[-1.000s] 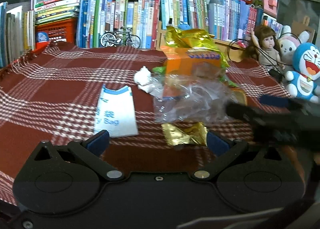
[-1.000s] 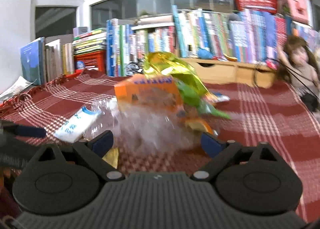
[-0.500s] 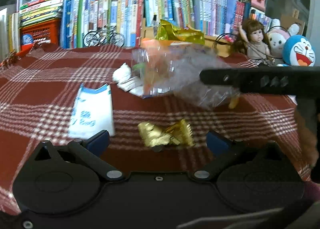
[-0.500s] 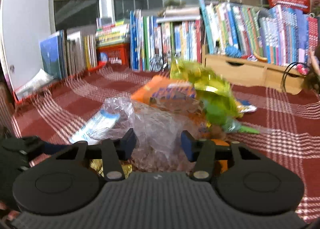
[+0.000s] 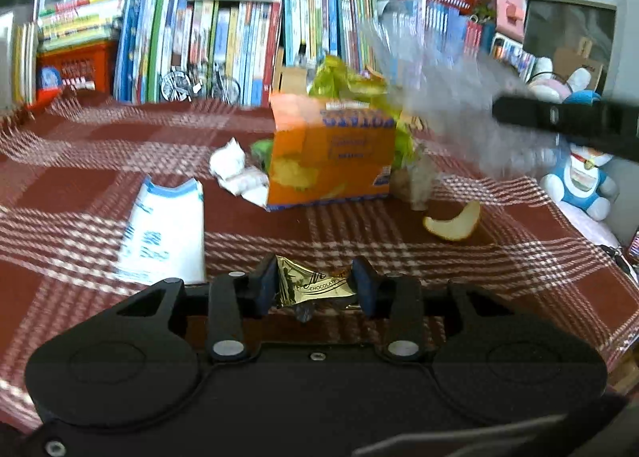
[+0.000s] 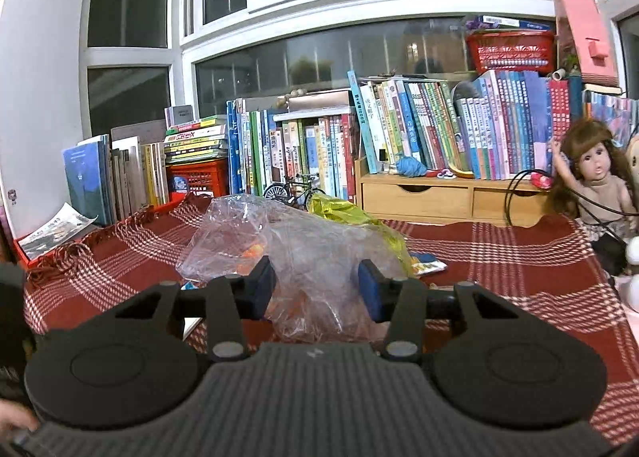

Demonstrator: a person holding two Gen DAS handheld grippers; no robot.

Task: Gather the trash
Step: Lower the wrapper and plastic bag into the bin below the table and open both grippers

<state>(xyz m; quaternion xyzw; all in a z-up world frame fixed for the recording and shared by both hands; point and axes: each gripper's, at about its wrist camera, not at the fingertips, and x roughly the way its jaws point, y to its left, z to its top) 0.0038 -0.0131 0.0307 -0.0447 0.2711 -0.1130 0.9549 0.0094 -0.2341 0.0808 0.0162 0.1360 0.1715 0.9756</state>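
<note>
Both fisheye views look forward from close above the plaid-covered worktop (image 5: 100,185) toward the row of books (image 6: 419,129), the left wrist view tilted lower, the right wrist view more level, sharing the orange box (image 5: 331,153) area and bookshelf.

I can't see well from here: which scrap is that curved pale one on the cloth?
Start at the orange box in the middle of the red checked cloth. Look just right of it and nearer the camera: the fruit peel lies there alone. It is the only crescent, yellow-rimmed and pale inside, unlike the crumpled wrappers.
</note>
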